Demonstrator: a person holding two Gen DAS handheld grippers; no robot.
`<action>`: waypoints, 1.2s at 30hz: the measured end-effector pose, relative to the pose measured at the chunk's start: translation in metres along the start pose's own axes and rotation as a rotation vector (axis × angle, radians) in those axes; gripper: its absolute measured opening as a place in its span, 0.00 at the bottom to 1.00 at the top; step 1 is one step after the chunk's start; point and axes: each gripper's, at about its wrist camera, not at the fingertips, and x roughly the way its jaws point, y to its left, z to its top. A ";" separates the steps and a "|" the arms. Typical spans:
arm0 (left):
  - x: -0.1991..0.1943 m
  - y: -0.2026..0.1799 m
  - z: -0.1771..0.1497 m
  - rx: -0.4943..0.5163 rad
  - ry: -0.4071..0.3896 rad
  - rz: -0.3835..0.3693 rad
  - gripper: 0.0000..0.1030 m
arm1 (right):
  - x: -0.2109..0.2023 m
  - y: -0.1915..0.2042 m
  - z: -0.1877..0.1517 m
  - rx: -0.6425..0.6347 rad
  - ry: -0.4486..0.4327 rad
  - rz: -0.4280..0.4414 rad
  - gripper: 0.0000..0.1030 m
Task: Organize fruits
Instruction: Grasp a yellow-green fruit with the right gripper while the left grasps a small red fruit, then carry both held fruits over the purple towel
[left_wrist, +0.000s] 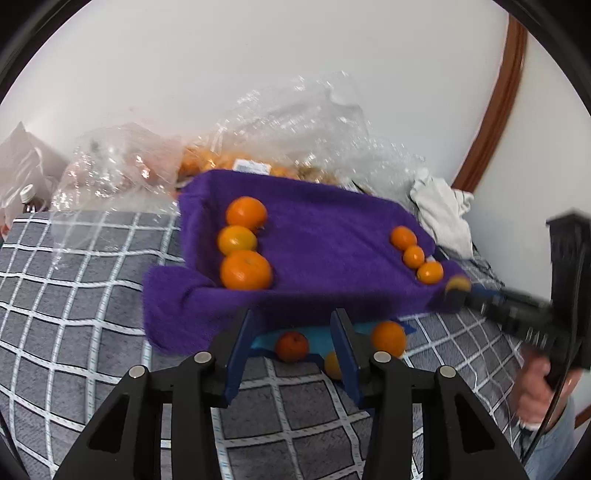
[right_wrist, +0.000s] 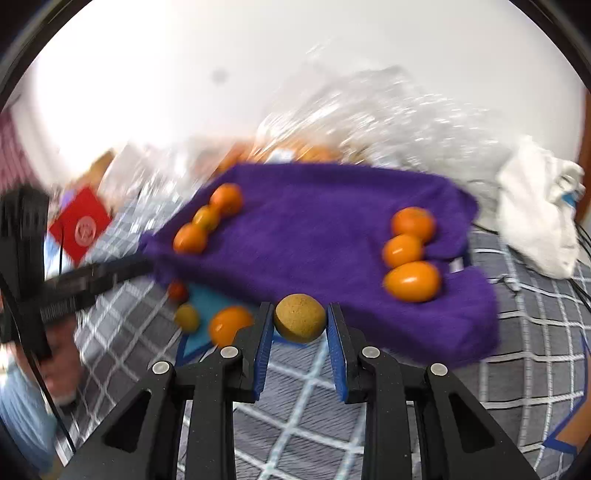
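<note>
My right gripper (right_wrist: 300, 325) is clamped on a dull, speckled yellow fruit (right_wrist: 300, 317) at the near edge of the purple towel (right_wrist: 314, 236). My left gripper (left_wrist: 291, 332) stands apart and empty, above three loose fruits on a blue sheet (left_wrist: 317, 338). On the towel, three oranges (left_wrist: 245, 242) line the left side and three smaller oranges (left_wrist: 415, 254) the right.

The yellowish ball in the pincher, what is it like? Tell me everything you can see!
The yellowish fruit is round, dull brownish-yellow and speckled, rougher-looking than the shiny oranges. The right gripper pinches it between its two blue pads, one on each side. It hangs just at the near edge of the purple cloth, close to the row of three oranges. From the left wrist view it shows only as a small blur.
</note>
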 end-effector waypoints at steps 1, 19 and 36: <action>0.003 -0.003 -0.001 0.010 0.011 0.001 0.38 | -0.004 -0.005 0.002 0.017 -0.015 -0.012 0.28; 0.034 -0.001 -0.010 -0.021 0.137 0.062 0.27 | -0.016 -0.014 0.011 0.115 -0.053 0.027 0.28; 0.009 0.009 0.000 -0.079 0.006 0.000 0.22 | -0.024 -0.046 0.013 0.237 -0.119 -0.015 0.28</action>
